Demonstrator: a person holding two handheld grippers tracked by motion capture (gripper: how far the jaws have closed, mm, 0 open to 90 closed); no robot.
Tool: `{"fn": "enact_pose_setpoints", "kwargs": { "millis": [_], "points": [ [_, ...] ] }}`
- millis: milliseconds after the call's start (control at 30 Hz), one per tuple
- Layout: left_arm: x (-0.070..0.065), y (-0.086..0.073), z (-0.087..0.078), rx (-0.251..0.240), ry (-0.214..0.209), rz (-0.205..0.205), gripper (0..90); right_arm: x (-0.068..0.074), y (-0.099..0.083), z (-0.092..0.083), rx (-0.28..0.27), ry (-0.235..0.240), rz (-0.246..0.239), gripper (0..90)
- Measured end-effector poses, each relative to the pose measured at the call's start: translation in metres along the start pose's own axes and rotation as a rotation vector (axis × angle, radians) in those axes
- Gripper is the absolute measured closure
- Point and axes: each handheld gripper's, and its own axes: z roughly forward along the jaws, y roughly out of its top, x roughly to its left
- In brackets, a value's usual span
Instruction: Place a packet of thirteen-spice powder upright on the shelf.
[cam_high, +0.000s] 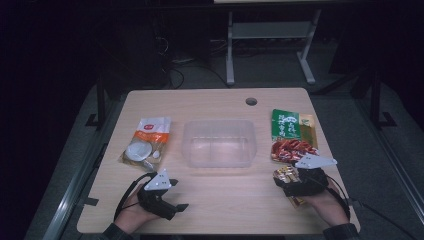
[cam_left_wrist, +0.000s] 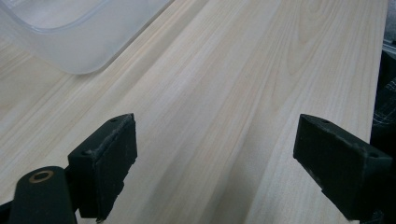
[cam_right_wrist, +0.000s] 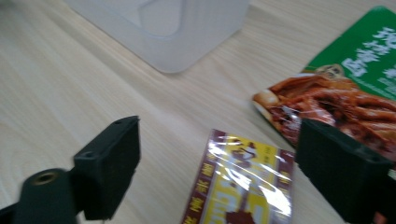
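Note:
A clear plastic container (cam_high: 220, 123) stands empty at the table's middle. My left gripper (cam_high: 178, 195) rests near the front edge, left of centre. In the left gripper view it (cam_left_wrist: 215, 154) is open over bare wood, with the container's corner (cam_left_wrist: 70, 46) ahead. My right gripper (cam_high: 280, 183) sits at the front right over a small yellow and maroon snack packet (cam_high: 286, 174). In the right gripper view this gripper (cam_right_wrist: 217, 158) is open. The packet (cam_right_wrist: 243, 186) lies flat between the jaws, clear of both pads.
A green and red food packet (cam_high: 292, 136) lies right of the container and just beyond the yellow one. A white and orange packet (cam_high: 147, 140) lies left of the container. The wooden table (cam_high: 210, 102) has a cable hole (cam_high: 251, 101) at the back.

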Motion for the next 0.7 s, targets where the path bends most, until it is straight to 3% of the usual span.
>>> {"fn": "enact_pose_setpoints", "kwargs": {
  "millis": [267,500,533,567,633,700],
  "points": [
    [-0.001,-0.001,0.001,0.002,0.002,0.0,13.2,-0.018,-0.005,-0.01,0.012,-0.016,0.043,35.4],
    [-0.001,0.0,0.001,0.011,0.002,0.007,13.2,-0.025,-0.006,-0.012,0.033,-0.006,0.054,59.4],
    [-0.001,0.0,0.001,0.01,0.003,0.008,13.2,-0.025,-0.006,-0.012,0.033,-0.006,0.054,59.4],
    [-0.001,0.0,0.001,0.008,0.004,0.009,13.2,-0.027,-0.008,-0.012,0.047,-0.016,0.065,66.7],
    [-0.001,0.0,0.001,0.007,0.004,0.008,13.2,-0.028,-0.008,-0.012,0.052,-0.019,0.072,70.1],
    [-0.001,0.0,0.002,0.008,0.001,0.008,13.2,-0.031,-0.009,-0.014,0.059,-0.023,0.09,81.1]
  ]
}}
